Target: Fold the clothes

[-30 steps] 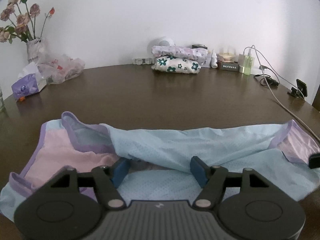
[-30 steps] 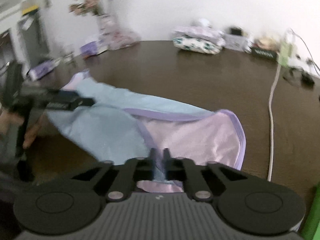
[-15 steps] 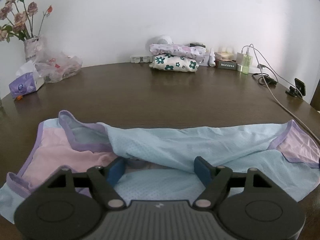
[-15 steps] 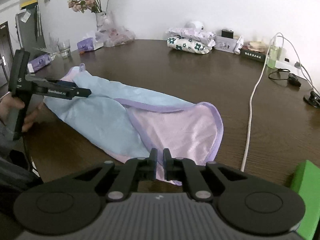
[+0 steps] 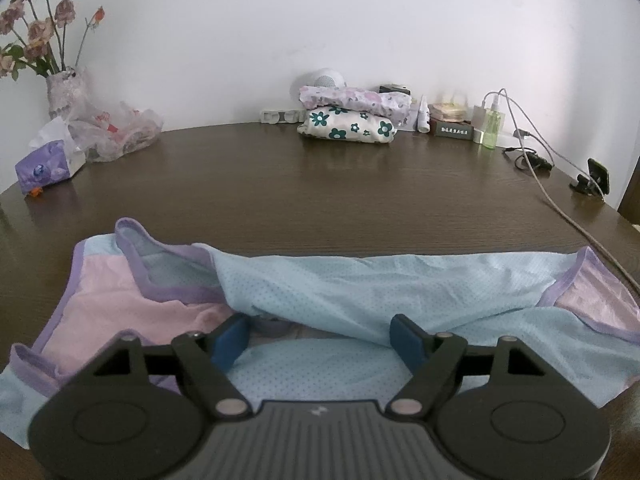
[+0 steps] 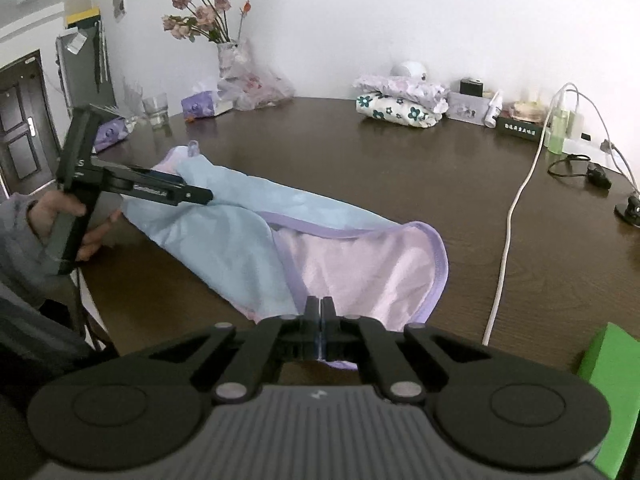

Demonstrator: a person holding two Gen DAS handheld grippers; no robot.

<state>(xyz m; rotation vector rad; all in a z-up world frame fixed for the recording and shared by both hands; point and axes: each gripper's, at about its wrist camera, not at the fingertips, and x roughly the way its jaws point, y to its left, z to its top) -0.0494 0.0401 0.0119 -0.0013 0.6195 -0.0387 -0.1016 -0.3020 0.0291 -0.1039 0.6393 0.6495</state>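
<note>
Here the garment (image 5: 352,292) lay flat on the table (image 5: 320,200), a blue, pink and lilac piece, with its long axis running crosswise in front of the left gripper (image 5: 320,336), from that gripper's left side across to its right. The left gripper hung low over the near middle of the cloth, fingers spread wide, holding nothing; a loose blue flap draped just ahead of its fingers.

The right gripper (image 6: 319,314) stood at the cloth's right-hand end. Its fingers were pressed together with almost no gap, right at the near lilac hem (image 6: 344,362) of the pink panel (image 6: 360,268); the hem seemed pinched between them, though the fingers hid the very edge. From there the garment ran away ahead and to the left, toward the left gripper (image 6: 200,196) and the hand (image 6: 60,220) holding it.

In my judgement the right gripper was the better placed to carry its end over along that long axis, the left one to steady the middle. A folded stack (image 5: 348,120) sat far ahead by the wall.
</note>
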